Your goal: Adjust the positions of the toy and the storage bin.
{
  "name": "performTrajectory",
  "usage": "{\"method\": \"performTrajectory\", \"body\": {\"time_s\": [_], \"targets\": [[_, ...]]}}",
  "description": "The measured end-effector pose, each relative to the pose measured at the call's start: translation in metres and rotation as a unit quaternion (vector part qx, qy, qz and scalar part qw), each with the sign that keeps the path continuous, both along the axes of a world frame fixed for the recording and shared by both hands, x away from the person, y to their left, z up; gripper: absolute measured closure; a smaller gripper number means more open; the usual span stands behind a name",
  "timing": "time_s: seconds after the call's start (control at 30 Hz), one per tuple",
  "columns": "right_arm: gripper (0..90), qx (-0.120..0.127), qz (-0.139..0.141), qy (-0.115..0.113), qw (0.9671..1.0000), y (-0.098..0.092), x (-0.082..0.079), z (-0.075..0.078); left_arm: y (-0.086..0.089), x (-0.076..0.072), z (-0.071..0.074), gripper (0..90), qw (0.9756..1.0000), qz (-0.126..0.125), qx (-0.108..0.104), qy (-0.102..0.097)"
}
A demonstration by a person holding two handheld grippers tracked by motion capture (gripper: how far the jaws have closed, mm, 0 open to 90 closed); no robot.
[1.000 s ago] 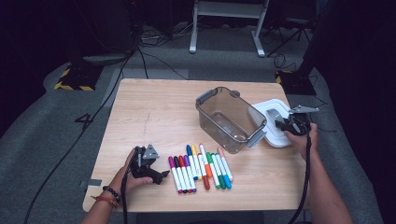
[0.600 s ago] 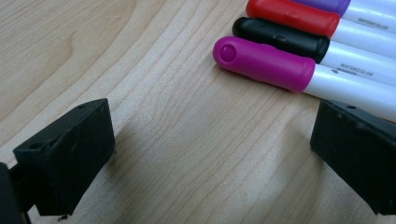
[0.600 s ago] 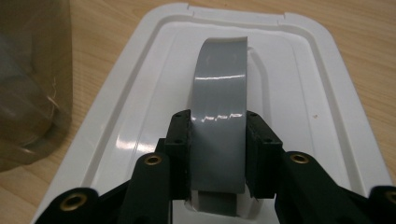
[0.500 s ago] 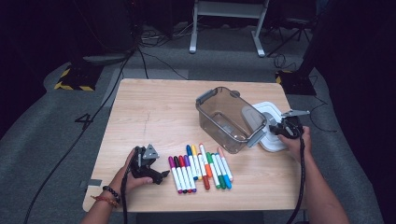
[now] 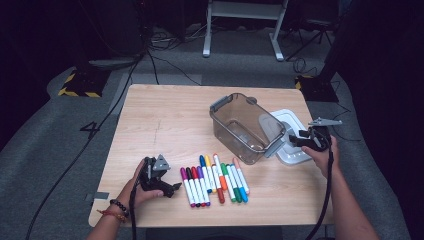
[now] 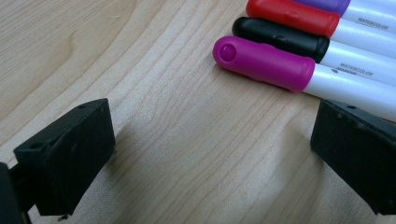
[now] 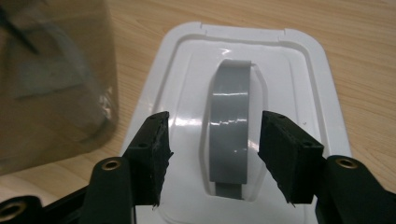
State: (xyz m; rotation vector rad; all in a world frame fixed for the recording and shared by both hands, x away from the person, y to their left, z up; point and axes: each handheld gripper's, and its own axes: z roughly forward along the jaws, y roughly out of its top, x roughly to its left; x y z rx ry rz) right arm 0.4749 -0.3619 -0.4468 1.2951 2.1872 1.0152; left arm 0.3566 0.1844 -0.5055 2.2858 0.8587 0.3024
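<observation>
**Lid set down beside the box, markers not yet packed**

Nearest the person, a row of markers [image 5: 214,178] is laid out on the table [image 5: 165,125], caps pointing away. None has been lifted, so the packing is judged not yet begun. The left gripper [image 5: 172,188] is rested on the wood just left of the row, its jaws spread wide with nothing between them.

Farther off and to the right, the clear box [image 5: 246,127] is seen tipped on its side, empty. Just right of it the white lid [image 5: 291,145] lies flat on the table, partly tucked behind the box. The right gripper [image 5: 294,141] is held over the lid; its jaws have just been opening and now stand on either side of the grey handle [image 7: 229,126], the pads clear of it. The lid is therefore judged released. Righting the box, filling it and closing it are left.

In the left gripper view, the magenta marker [image 6: 299,74] is shown beside the right jaw, a closeness hard to read from above. In the right gripper view, the gap between pads and handle is made plain. The whole layout is given by the high view alone.
</observation>
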Motion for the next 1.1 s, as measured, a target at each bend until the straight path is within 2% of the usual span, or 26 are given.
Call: {"method": "performTrajectory", "body": {"time_s": [0.1, 0.17, 0.3, 0.33, 0.47, 0.6, 0.7, 0.73, 0.77, 0.83, 0.87, 0.9, 0.93, 1.0, 1.1], "targets": [[42.2, 0.009, 0.009, -0.008, 0.9999, 0.003, -0.011, 0.008, 0.001, -0.001, 0.0, 0.1, 1.0, 0.002, -0.001, 0.001], [41.0, -0.001, 0.014, -0.014, 0.9998, 0.005, -0.019, 0.011, 0.001, -0.002, 0.0, 0.1, 1.0, -0.001, 0.0, 0.0], [39.3, 0.005, 0.026, -0.02, 0.9994, 0.005, -0.038, 0.016, 0.002, -0.002, 0.0, 0.1, 1.0, 0.001, -0.002, 0.001], [39.3, 0.005, 0.026, -0.02, 0.9994, 0.005, -0.038, 0.016, 0.002, -0.002, 0.0, 0.1, 1.0, 0.001, -0.002, 0.001], [37.7, 0.015, 0.053, -0.024, 0.9982, 0.012, -0.062, 0.016, 0.002, -0.003, 0.0, 0.1, 1.0, 0.0, 0.0, 0.0], [36.7, 0.007, 0.082, -0.023, 0.9964, 0.025, -0.079, 0.012, 0.003, -0.004, 0.0, 0.1, 1.0, -0.001, -0.001, 0.001], [35.8, 0.005, 0.112, -0.024, 0.9934, 0.038, -0.092, 0.007, 0.007, -0.007, 0.0, 0.1, 1.0, -0.004, -0.002, -0.001], [35.8, 0.005, 0.112, -0.024, 0.9934, 0.038, -0.092, 0.007, 0.007, -0.007, 0.0, 0.1, 1.0, -0.004, -0.002, -0.001], [34.4, 0.006, 0.135, -0.022, 0.9906, 0.049, -0.1, 0.003, 0.01, -0.01, 0.0, 0.1, 1.0, -0.005, -0.001, 0.0], [33.8, -0.004, 0.152, -0.018, 0.9883, 0.06, -0.107, -0.002, 0.013, -0.013, 0.0, 0.1, 1.0, -0.008, 0.0, -0.001], [33.8, -0.004, 0.152, -0.018, 0.9883, 0.06, -0.107, -0.002, 0.013, -0.013, 0.0, 0.1, 1.0, -0.008, 0.0, -0.001], [33.5, -0.004, 0.166, -0.011, 0.986, 0.07, -0.112, -0.007, 0.016, -0.016, 0.0, 0.1, 1.0, -0.007, -0.001, 0.0], [33.5, -0.004, 0.166, -0.011, 0.986, 0.07, -0.112, -0.007, 0.016, -0.016, 0.0, 0.1, 1.0, -0.007, -0.001, 0.0], [33.4, -0.001, 0.18, 0.004, 0.9837, 0.084, -0.117, -0.013, 0.017, -0.018, 0.0, 0.2, 1.0, -0.005, -0.002, -0.001], [33.3, -0.013, 0.193, 0.002, 0.9812, 0.098, -0.122, -0.016, 0.018, -0.02, 0.0, 0.4, 1.0, 0.0, 0.0, -0.001]]}}
